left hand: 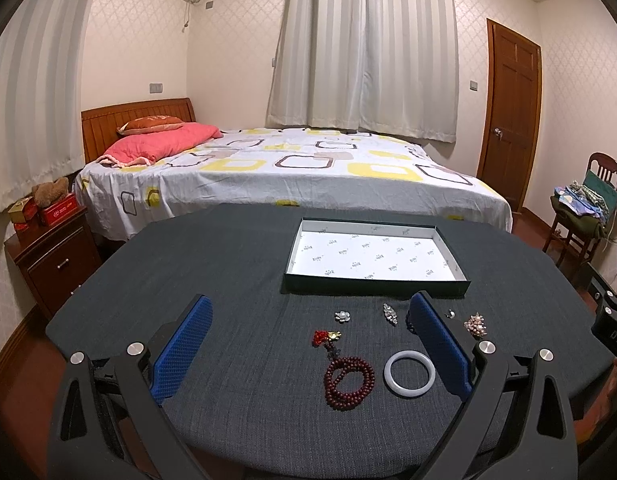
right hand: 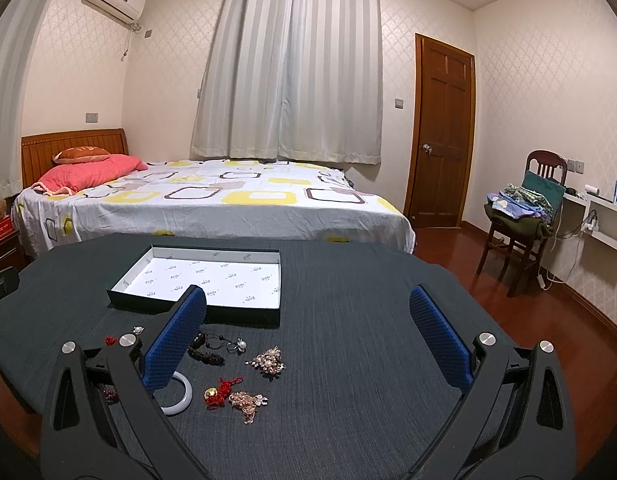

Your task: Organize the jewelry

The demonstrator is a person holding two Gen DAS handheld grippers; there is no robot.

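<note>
I see both grippers, left (left hand: 308,320) and right (right hand: 306,312), with fingers apart, gripping nothing. Dark red bead bracelet (left hand: 349,382) and white jade bangle (left hand: 409,373) lie on the grey cloth counter (left hand: 236,280), near the shallow white-lined box (left hand: 372,258).

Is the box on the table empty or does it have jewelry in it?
Empty. The box shows only its bare printed white lining; every jewelry piece lies outside on the table.

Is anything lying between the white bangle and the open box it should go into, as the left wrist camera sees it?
Yes. A small silver brooch lies on the cloth between the white bangle and the near wall of the box. The box is empty, and the open left gripper holds nothing.
</note>
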